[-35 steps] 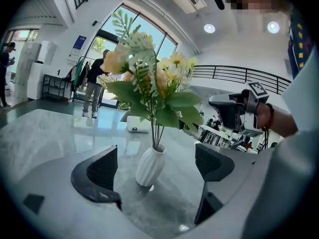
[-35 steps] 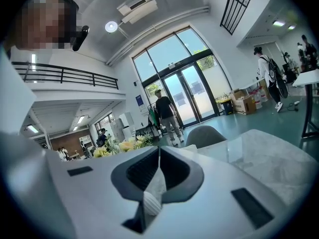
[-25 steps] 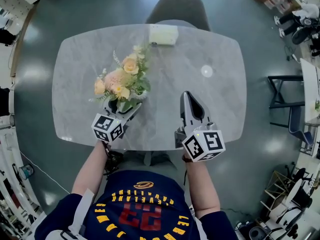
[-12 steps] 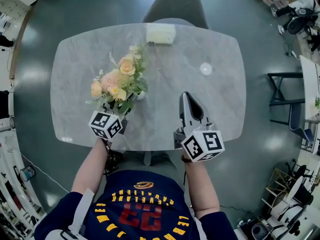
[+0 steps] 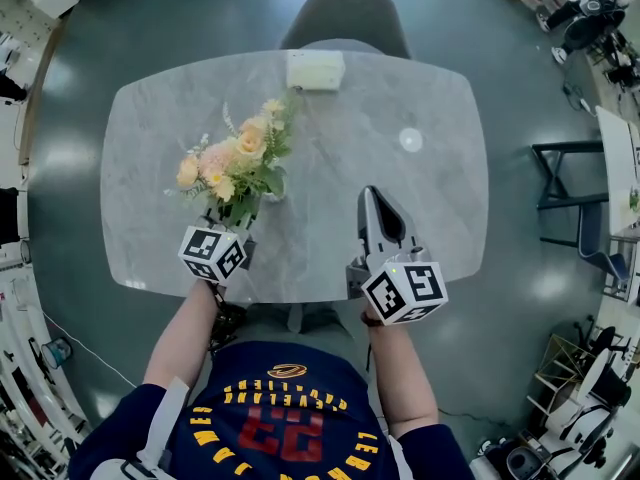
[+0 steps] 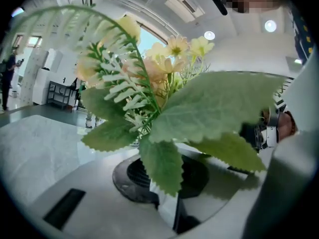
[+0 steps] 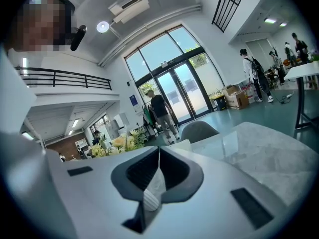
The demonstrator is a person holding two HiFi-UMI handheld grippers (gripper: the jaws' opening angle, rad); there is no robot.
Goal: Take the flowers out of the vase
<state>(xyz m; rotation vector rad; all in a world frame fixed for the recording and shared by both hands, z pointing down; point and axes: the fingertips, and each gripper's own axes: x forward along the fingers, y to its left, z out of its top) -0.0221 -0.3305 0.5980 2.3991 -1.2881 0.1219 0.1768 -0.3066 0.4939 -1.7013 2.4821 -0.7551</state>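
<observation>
A bouquet of peach and cream flowers (image 5: 235,158) with green leaves stands at the table's left half. The leaves hide the vase below it. My left gripper (image 5: 232,224) is at the bouquet's near side. Its jaws have just been closing, and they are now shut on the stems at the base of the flowers (image 6: 164,78). Leaves spread out from between the jaws of the left gripper (image 6: 168,205). My right gripper (image 5: 378,198) hovers over the table's near right part, shut and empty. From the right gripper (image 7: 153,183) the flowers (image 7: 117,143) show far to the left.
The grey marble table (image 5: 430,208) carries a white box (image 5: 315,69) at its far edge and a small white disc (image 5: 410,139) to the right. A grey chair (image 5: 345,13) stands behind the table. People walk in the hall far behind.
The left gripper's jaws have closed around the base of the bouquet, and the bouquet has shifted slightly to the left. The right gripper has stayed put.
</observation>
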